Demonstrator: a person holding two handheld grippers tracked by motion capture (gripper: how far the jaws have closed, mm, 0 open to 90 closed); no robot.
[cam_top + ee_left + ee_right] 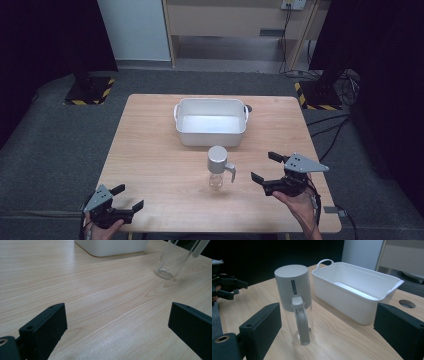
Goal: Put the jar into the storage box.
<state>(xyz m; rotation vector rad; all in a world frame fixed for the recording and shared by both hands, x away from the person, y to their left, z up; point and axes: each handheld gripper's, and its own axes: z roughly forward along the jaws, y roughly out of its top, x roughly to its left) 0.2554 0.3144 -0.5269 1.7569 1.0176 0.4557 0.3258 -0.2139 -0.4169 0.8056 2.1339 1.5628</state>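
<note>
Nearest, the left gripper [121,199] is held wide open at the table's [150,150] front corner; the right gripper [264,167], jaws equally spread, is judged closer to the upright clear grey-capped bottle [218,167], with the white tub [210,121] beyond.

light: dim, bluish | glare: tub floor [210,123] | shadows: soft | focus: near jaws slightly blurred | corners: black

white tub [210,131], grey-capped clear bottle [217,166], pale wood-grain table [150,150]
</note>
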